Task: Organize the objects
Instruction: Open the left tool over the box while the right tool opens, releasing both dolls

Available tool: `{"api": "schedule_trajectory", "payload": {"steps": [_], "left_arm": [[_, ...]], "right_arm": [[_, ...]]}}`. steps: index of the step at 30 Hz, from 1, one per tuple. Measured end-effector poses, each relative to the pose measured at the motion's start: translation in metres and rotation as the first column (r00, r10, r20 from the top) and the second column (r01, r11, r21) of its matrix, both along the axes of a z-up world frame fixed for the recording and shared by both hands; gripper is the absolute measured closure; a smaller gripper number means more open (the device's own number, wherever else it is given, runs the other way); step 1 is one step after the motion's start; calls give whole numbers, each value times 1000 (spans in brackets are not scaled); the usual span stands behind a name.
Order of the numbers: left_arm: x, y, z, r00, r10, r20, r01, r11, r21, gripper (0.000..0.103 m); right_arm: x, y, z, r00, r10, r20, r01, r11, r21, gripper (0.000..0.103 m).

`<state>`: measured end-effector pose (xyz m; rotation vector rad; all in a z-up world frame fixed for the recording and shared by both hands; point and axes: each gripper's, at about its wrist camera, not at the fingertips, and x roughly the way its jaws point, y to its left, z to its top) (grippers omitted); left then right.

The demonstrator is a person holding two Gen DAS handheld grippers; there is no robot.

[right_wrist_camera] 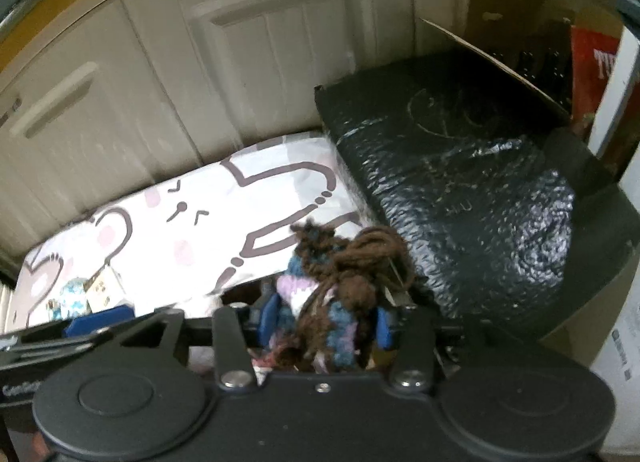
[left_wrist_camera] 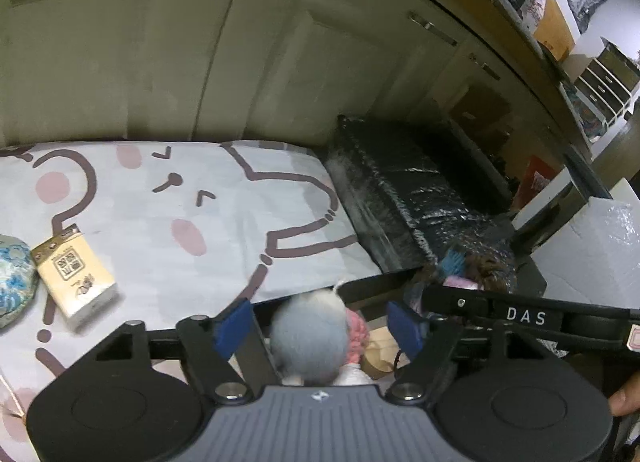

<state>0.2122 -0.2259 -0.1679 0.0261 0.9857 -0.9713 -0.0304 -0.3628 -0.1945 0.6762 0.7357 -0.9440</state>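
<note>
A grey pompom toy (left_wrist_camera: pixel 310 336) is framed loosely by the parted left hand-held gripper (left_wrist_camera: pixel 320 326). A brown yarn doll (right_wrist_camera: pixel 340 294) is seen between the half-open right hand-held gripper (right_wrist_camera: pixel 326 322); contact cannot be told

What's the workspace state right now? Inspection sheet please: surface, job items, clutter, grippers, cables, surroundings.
Surface: cartoon-print sheet, flat; black padded block butts against its right end.
Job's things: grey-and-pink plush toy between the left gripper's fingers; yarn doll with brown hair between the right gripper's fingers. Both sit over a dark gap at the sheet's near edge.
Clutter: cream packet with gold top and blue patterned pouch lying on the sheet, left side, touching or nearly so.
Grippers: left open, blue fingers clear of the plush; whether the right grips the doll cannot be told.
Cables: nothing seen.
Surroundings: pale cabinet doors behind; white box at right.
</note>
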Motion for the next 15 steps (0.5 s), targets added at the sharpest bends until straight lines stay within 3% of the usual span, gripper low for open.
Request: {"api": "schedule_trajectory", "payload": {"steps": [2,5,7,9,12,15], "left_arm": [[4,3,1,1000,17,-5,-17,1000,3,26],[9,7,1,999,41,-7,-41,999,19,25],[10,7,0,999,50,-2,-49,998,45,25],[9,6,-2,999,44,12,-45,996,82,25],[8,2,-6,999,24,37,-29,990,140,25],[5,-1,-10,997,2,74,-17,980,196,25]], "right_arm": [[0,1,2,1000,-1,4,1,1000,-1,41],[1,3,6,1000,-2,-2,2,1000,-13,42],[2,5,8,1000,4,-17,-4,1000,-21,49],[3,5,9,1000,8,-28,-9,1000,-23,67],[3,4,9,999,4,-49,-4,1000,-10,78],[3,3,4,997,0,-81,0,1000,2,82]]}}
